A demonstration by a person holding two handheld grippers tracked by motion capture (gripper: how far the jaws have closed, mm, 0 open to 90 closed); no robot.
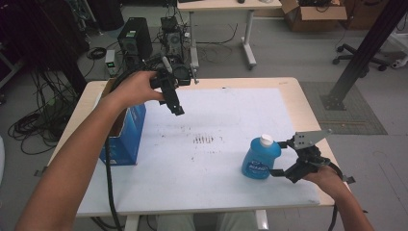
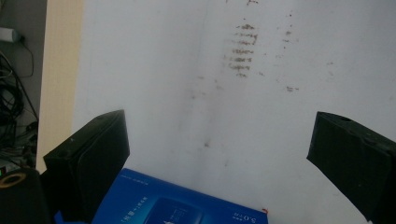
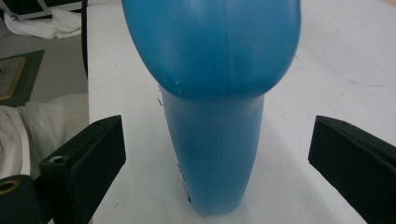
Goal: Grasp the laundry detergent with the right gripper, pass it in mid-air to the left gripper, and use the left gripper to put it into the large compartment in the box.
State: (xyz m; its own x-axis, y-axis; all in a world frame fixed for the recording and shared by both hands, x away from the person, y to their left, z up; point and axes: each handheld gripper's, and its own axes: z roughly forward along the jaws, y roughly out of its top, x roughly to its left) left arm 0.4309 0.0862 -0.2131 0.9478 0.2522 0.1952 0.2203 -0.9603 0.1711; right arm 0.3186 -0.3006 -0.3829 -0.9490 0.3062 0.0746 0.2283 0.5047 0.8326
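A blue bottle (image 1: 260,160) with a white cap (image 1: 266,140) stands on the white mat (image 1: 216,192) at the front right. My right gripper (image 1: 278,158) is open at its right side, one jaw on either side of it. In the right gripper view the bottle (image 3: 215,93) rises between the spread jaws of the right gripper (image 3: 217,144), with a gap on both sides. My left gripper (image 1: 177,109) hangs open in the air at the back left, just right of a blue box (image 1: 126,139). In the left gripper view the box (image 2: 182,207) lies below the empty left gripper (image 2: 219,140).
Brown smudges (image 1: 204,140) mark the middle of the mat. The blue box stands at the table's left edge (image 1: 72,130). Computer towers (image 1: 134,41), cables and a desk leg (image 1: 249,38) are on the floor beyond the far edge.
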